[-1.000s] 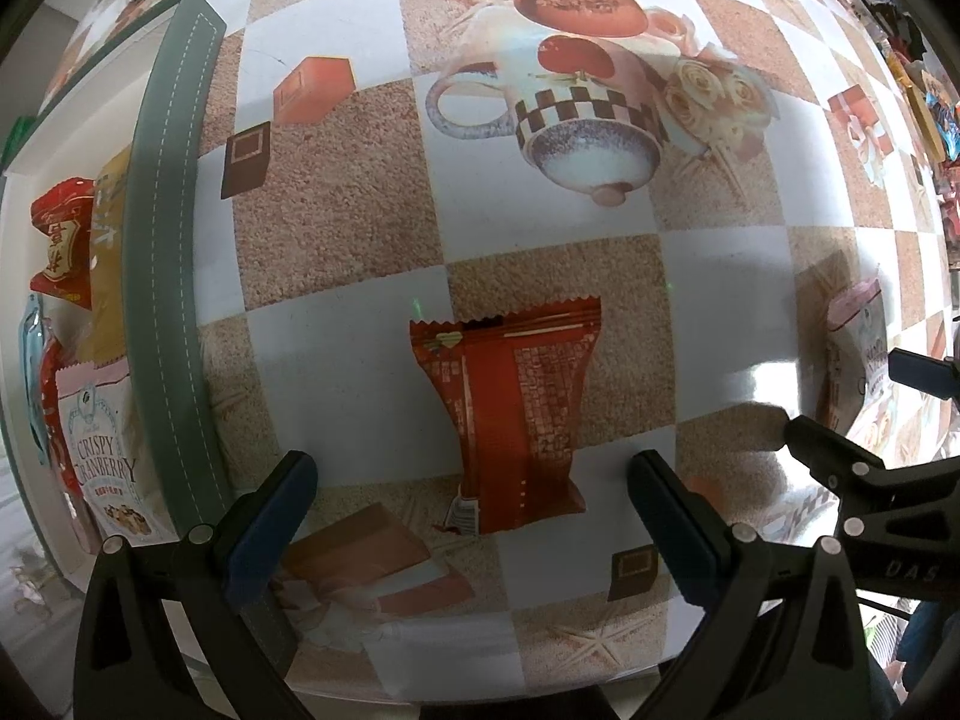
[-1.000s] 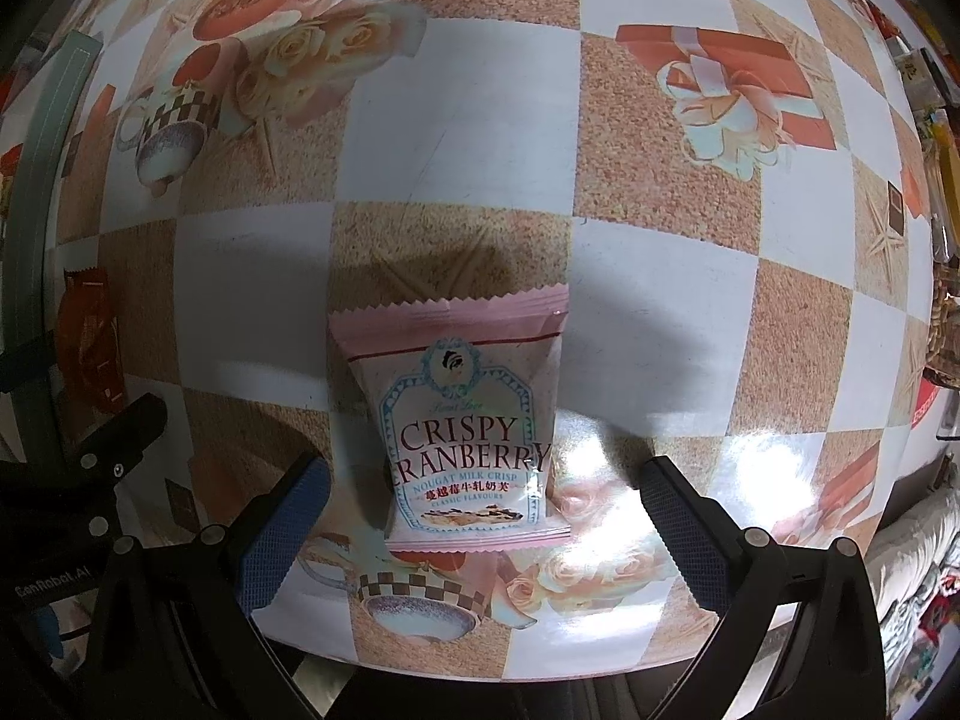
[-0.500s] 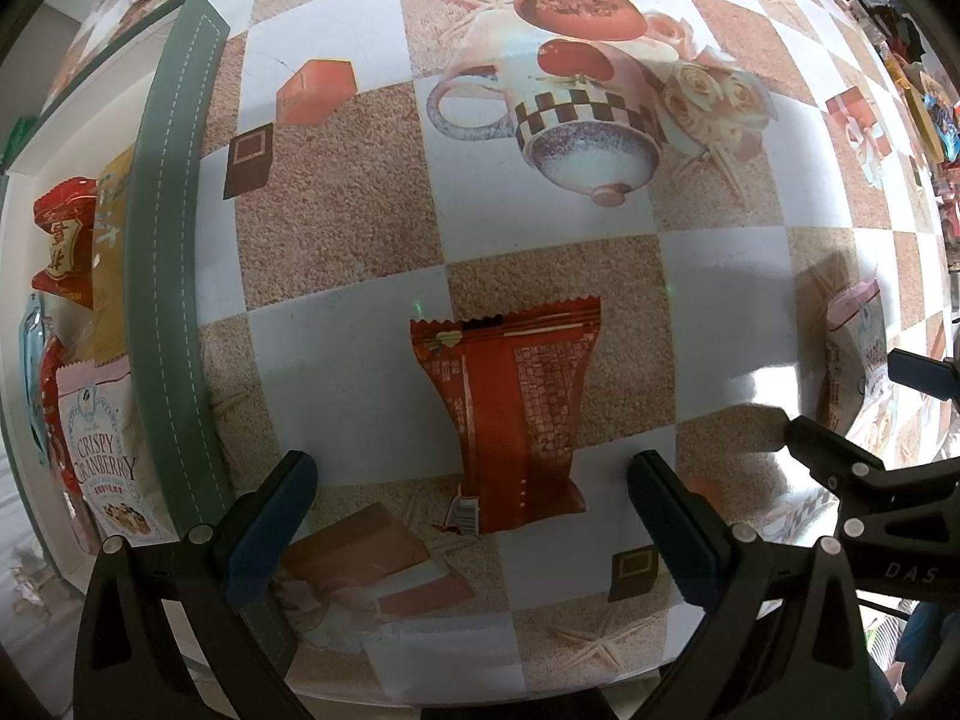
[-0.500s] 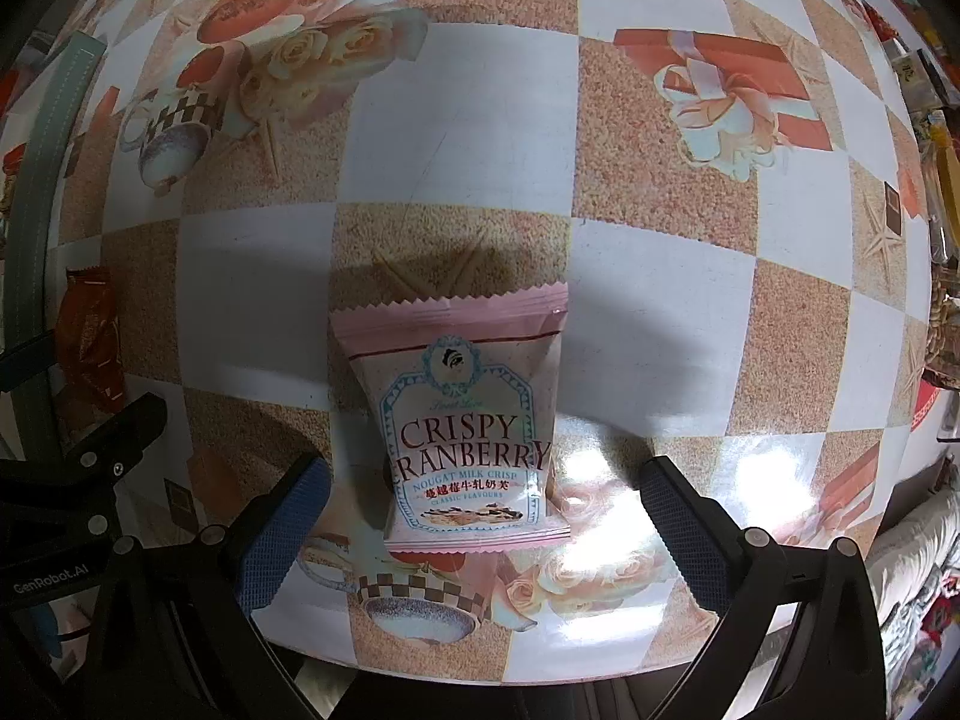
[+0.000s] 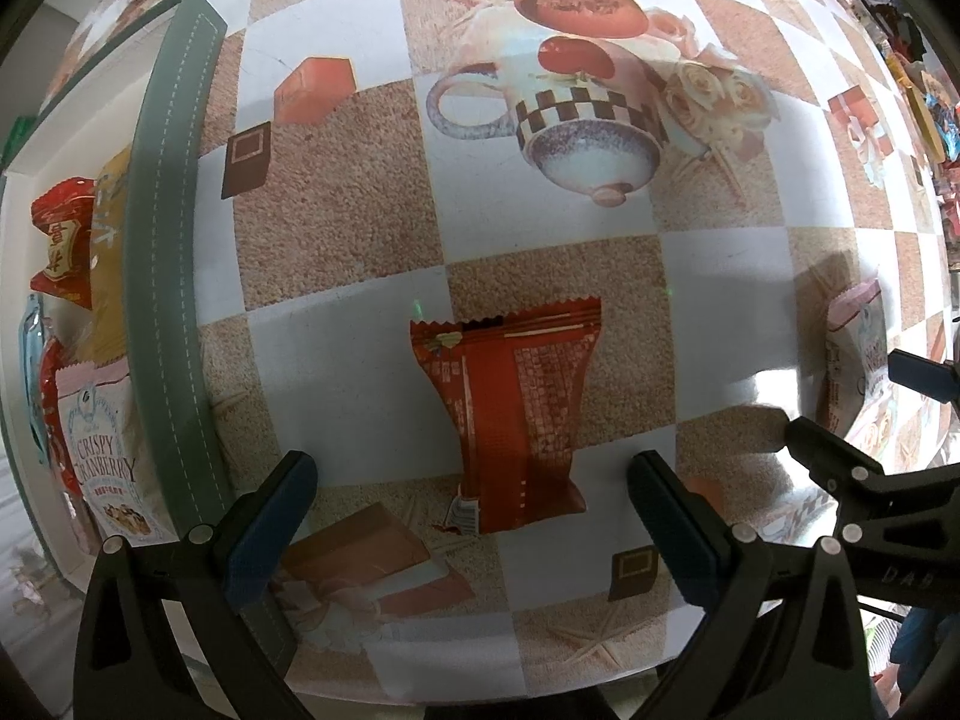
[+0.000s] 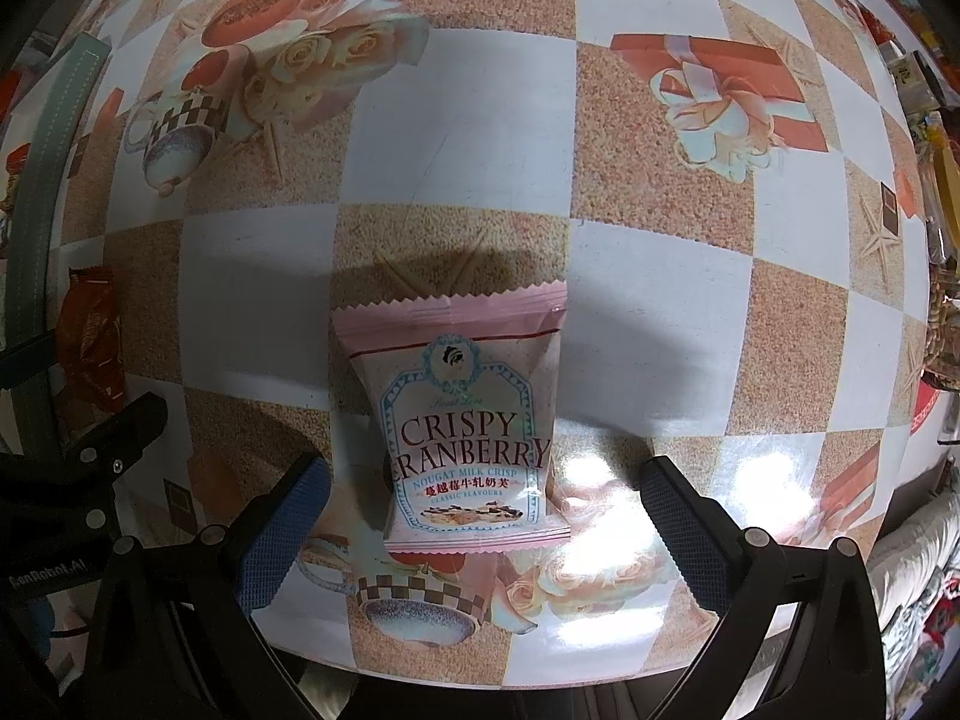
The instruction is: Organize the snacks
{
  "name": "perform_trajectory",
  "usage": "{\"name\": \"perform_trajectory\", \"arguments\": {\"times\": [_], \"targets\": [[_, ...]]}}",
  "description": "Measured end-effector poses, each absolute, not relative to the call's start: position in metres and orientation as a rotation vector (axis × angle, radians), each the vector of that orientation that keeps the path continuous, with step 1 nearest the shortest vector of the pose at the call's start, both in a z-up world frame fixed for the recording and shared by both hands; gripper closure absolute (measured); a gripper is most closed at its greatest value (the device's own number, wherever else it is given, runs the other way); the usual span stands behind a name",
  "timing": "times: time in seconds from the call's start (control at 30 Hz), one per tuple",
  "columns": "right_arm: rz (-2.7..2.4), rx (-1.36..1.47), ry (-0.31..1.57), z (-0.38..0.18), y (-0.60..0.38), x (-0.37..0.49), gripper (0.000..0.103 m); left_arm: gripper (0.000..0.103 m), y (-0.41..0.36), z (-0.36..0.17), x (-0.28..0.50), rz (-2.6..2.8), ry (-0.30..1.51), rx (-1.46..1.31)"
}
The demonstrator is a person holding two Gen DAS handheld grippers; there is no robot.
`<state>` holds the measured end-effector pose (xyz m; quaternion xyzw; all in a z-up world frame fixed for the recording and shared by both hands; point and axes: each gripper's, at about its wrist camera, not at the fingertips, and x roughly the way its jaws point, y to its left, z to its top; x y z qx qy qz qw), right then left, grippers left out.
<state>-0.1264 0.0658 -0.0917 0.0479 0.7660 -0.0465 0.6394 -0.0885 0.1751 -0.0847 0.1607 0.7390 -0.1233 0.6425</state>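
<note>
An orange-red snack packet point(image 5: 516, 414) lies flat on the patterned tablecloth, back side up. My left gripper point(image 5: 474, 534) is open, its blue pads wide on either side of the packet's near end, touching nothing. A pink "Crispy Cranberry" packet point(image 6: 465, 420) lies face up in the right wrist view. My right gripper point(image 6: 486, 534) is open around its lower end, with gaps on both sides. The same pink packet point(image 5: 855, 360) shows at the right edge of the left wrist view, and the orange-red packet point(image 6: 90, 342) at the left edge of the right wrist view.
A white box with a grey-green stitched rim point(image 5: 165, 276) stands at the left and holds several packets, among them another Crispy Cranberry packet point(image 5: 108, 474) and a red packet point(image 5: 60, 240). The table's front edge point(image 5: 480, 684) runs just below the fingers. Clutter point(image 6: 936, 192) lines the far right.
Almost nothing differs. The right wrist view has shifted very slightly; both packets lie where they were and both grippers stay open.
</note>
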Motion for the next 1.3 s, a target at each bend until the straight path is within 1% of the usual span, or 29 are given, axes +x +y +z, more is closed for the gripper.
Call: {"name": "perform_trajectory", "arguments": {"times": [0.37, 0.57, 0.73, 0.77, 0.8, 0.83, 0.87, 0.9, 0.93, 0.97, 1.0, 1.03, 1.07, 1.1, 1.3], "targets": [[-0.104, 0.116, 1.797, -0.096, 0.065, -0.115, 0.0, 0.0, 0.171, -0.086, -0.083, -0.276, 1.688, 0.364], [-0.133, 0.154, 1.811, -0.098, 0.061, -0.105, 0.0, 0.0, 0.175, -0.084, -0.076, -0.221, 1.662, 0.291], [-0.16, 0.168, 1.818, -0.097, 0.055, -0.097, 0.0, 0.001, 0.17, -0.088, -0.066, -0.219, 1.731, 0.32], [-0.173, 0.165, 1.808, -0.095, 0.052, -0.095, 0.002, 0.004, 0.17, -0.087, -0.065, -0.216, 1.735, 0.314], [-0.17, 0.181, 1.802, -0.092, 0.05, -0.092, 0.008, 0.006, 0.169, -0.086, -0.064, -0.215, 1.731, 0.312], [-0.175, 0.191, 1.794, -0.089, 0.048, -0.09, 0.014, 0.01, 0.167, -0.084, -0.064, -0.217, 1.725, 0.314], [-0.177, 0.195, 1.785, -0.086, 0.046, -0.088, 0.018, 0.015, 0.166, -0.081, -0.062, -0.223, 1.718, 0.319], [-0.177, 0.194, 1.779, -0.084, 0.046, -0.086, 0.025, 0.018, 0.164, -0.079, -0.061, -0.233, 1.706, 0.327], [-0.175, 0.187, 1.773, -0.082, 0.045, -0.083, 0.032, 0.025, 0.162, -0.076, -0.06, -0.243, 1.694, 0.335], [-0.171, 0.178, 1.771, -0.08, 0.045, -0.081, 0.035, 0.034, 0.16, -0.074, -0.059, -0.254, 1.683, 0.342], [-0.169, 0.168, 1.768, -0.078, 0.045, -0.079, 0.045, 0.041, 0.158, -0.071, -0.058, -0.265, 1.674, 0.347], [-0.162, 0.16, 1.76, -0.075, 0.045, -0.077, 0.062, 0.055, 0.156, -0.068, -0.056, -0.284, 1.664, 0.354], [-0.161, 0.153, 1.757, -0.073, 0.047, -0.075, 0.063, 0.072, 0.154, -0.067, -0.055, -0.299, 1.664, 0.357], [-0.149, 0.17, 1.76, -0.072, 0.046, -0.073, 0.063, 0.074, 0.153, -0.066, -0.054, -0.314, 1.67, 0.355], [-0.137, 0.24, 1.75, -0.063, 0.038, -0.07, 0.063, 0.074, 0.167, -0.051, -0.046, -0.359, 1.671, 0.254]]}}
